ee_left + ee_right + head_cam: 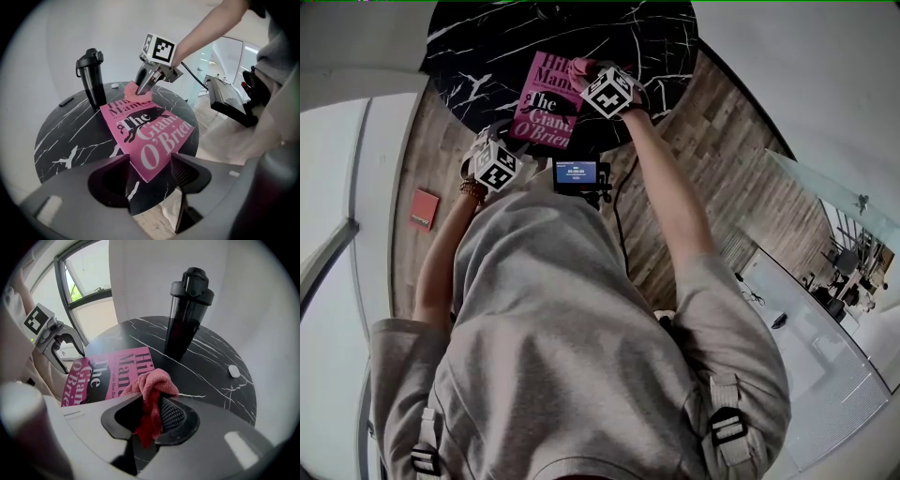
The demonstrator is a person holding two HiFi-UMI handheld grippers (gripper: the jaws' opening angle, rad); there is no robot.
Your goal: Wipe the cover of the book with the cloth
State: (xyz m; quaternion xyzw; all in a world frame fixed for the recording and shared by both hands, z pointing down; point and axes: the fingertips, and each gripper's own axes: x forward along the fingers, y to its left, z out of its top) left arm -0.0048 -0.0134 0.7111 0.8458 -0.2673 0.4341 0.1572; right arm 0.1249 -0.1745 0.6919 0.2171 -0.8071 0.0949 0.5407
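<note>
Sharing one table [61,136] are one book [150,131] and one bottle [93,79]; right gripper [152,401] clamps one cloth [150,383], left gripper [150,159] gapes.

I'm reading "The Giant O'Brien" across the pink book [154,136] cover, "Hil" and "Mant" showing above it (rest of those lines hidden).

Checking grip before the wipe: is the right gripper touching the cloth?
Touching. The right gripper view shows the pink cloth pinched between the jaws of the right gripper, bunching out in front of them.
</note>
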